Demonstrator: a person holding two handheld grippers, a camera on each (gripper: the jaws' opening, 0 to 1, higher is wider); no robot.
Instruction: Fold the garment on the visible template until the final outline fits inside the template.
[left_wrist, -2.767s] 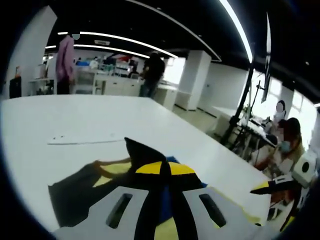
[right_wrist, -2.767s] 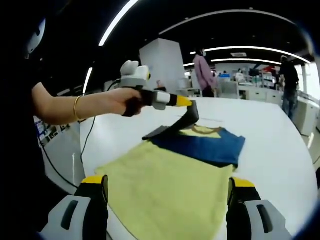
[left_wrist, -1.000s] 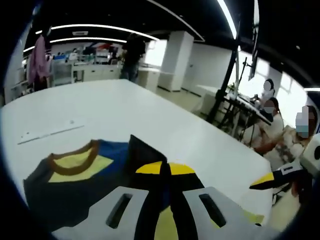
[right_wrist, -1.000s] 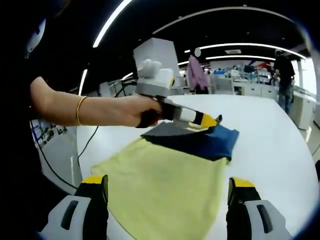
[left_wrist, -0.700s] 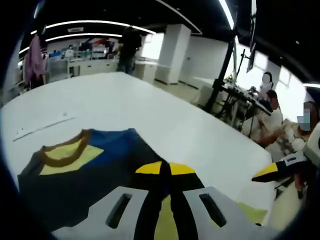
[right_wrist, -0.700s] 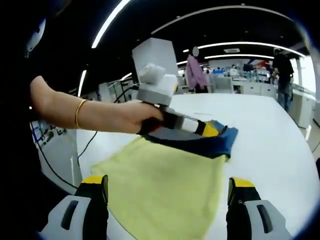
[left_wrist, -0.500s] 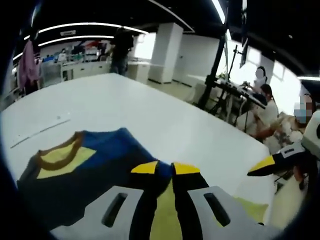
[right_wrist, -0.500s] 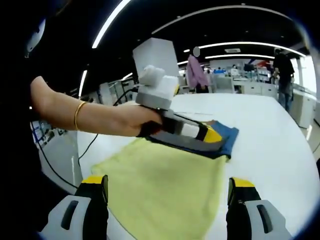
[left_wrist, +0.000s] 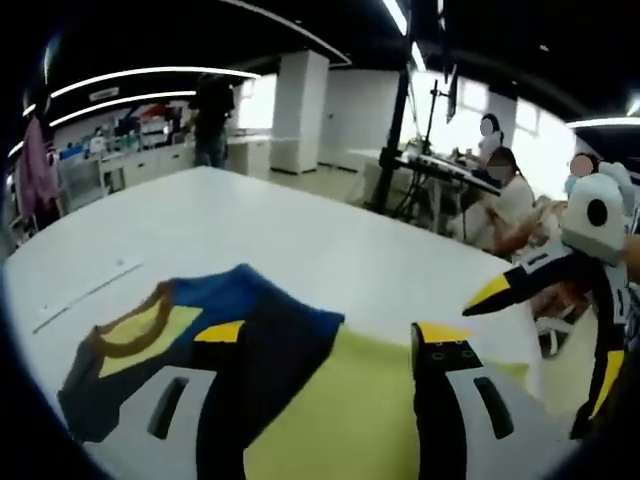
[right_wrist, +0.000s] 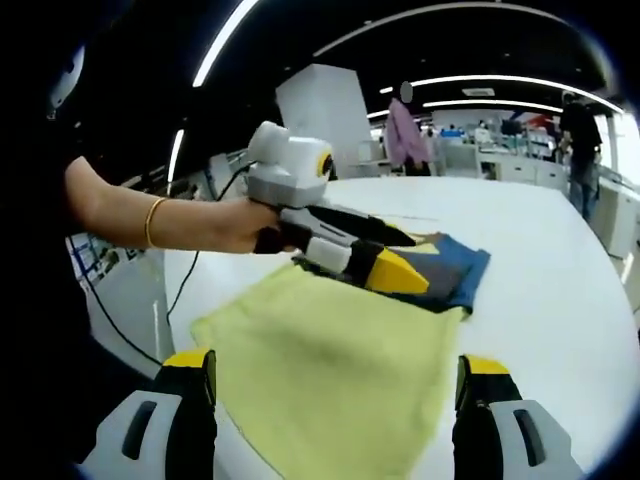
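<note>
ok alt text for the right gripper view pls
A hand holds the open left gripper above a yellow and blue garment spread on a white table. The right gripper, jaws open, frames the near edge.

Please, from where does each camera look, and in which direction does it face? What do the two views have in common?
Left gripper view: rides on the left tool, low over the garment, facing along the white table toward the room; its own open jaws rise from below, and the right tool enters from the right.
Right gripper view: rides on the right tool, facing across the yellow part of the garment; its own jaws stand open, and the person's hand holds the left tool.
Shared: garment, table, each other's tool.
</note>
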